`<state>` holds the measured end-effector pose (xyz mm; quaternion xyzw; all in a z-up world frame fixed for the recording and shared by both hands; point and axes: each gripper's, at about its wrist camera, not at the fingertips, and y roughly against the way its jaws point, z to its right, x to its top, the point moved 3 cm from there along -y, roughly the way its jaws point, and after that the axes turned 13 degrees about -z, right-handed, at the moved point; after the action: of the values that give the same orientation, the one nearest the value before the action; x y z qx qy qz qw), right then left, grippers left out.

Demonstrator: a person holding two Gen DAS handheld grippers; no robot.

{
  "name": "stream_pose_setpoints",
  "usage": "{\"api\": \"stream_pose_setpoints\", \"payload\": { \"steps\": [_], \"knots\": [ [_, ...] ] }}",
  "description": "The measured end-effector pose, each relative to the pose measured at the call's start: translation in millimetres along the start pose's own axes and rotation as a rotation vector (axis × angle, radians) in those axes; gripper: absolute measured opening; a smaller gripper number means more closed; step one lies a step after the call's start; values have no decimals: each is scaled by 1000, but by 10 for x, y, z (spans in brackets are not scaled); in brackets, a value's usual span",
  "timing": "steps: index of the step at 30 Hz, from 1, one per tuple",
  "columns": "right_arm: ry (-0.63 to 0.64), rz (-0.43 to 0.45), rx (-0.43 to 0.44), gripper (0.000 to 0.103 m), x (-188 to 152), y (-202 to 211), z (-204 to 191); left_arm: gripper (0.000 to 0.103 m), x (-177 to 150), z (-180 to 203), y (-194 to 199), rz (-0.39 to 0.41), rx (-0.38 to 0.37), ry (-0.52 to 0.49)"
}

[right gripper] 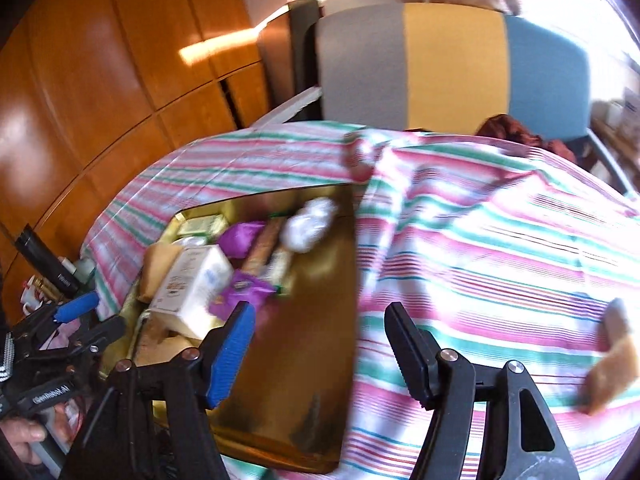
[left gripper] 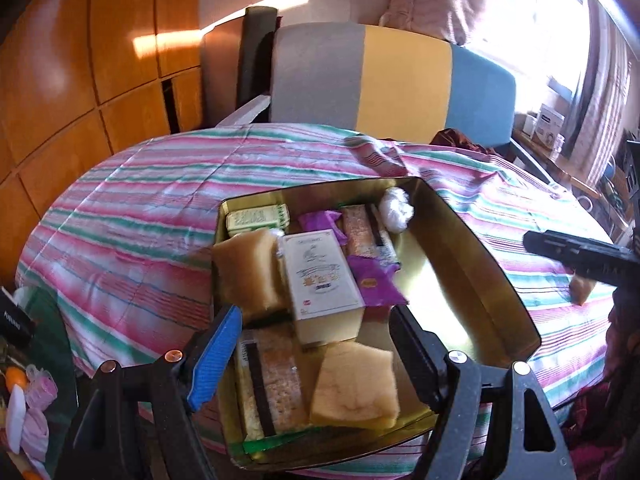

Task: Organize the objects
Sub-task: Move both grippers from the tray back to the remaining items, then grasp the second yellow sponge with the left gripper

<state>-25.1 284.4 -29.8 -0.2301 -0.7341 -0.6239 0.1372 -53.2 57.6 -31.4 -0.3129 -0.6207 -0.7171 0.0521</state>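
Observation:
A gold tin (left gripper: 480, 280) lies on the striped tablecloth (left gripper: 132, 216). It holds a white box (left gripper: 324, 276), purple packets (left gripper: 376, 284), cracker packs (left gripper: 272, 380), sponge cake pieces (left gripper: 356, 384), a green-yellow box (left gripper: 258, 218) and a white wrapped ball (left gripper: 396, 204). My left gripper (left gripper: 316, 356) hangs open over the tin's near end, with nothing gripped. My right gripper (right gripper: 322, 354) is open and empty above the tin's (right gripper: 280, 400) right edge; it also shows as the dark right gripper (left gripper: 580, 256). One loose cake piece (right gripper: 616, 360) lies on the cloth at the right.
A chair (left gripper: 400, 76) with a grey, yellow and blue back stands behind the table. Wooden cabinets (left gripper: 80, 80) fill the left. Cups and small clutter (left gripper: 24, 400) sit off the table's left edge. A hand (right gripper: 24, 436) holds the left tool.

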Motion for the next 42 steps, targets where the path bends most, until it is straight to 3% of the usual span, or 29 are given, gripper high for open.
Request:
{"api": "stream_pose_setpoints", "payload": {
  "steps": [9,13,19,22,26,39,42],
  "knots": [
    [-147,55,-174,70,-70,489,1102,77,167,468,8,6,-30,-118],
    [-241,107,-279,77,-121,752,1774,77,243,738,9,13,-48,-175],
    [-498,185,-410,77,-468,988,2834,77,344,1187,-62,-9,-90,-251],
    [-713,214,-346,77,-687,1066,3210,72,381,1434,-125,-36,-122,-284],
    [-818,253,-317,79,-826,1159,3369,70,425,1797,-202,-61,-174,-345],
    [-922,301,-227,85,-957,1220,3472,70,312,3364,-549,-175,-413,-673],
    [-931,305,-206,85,-969,1217,3489,77,236,3684,-597,-177,-442,-753]
  ]
}}
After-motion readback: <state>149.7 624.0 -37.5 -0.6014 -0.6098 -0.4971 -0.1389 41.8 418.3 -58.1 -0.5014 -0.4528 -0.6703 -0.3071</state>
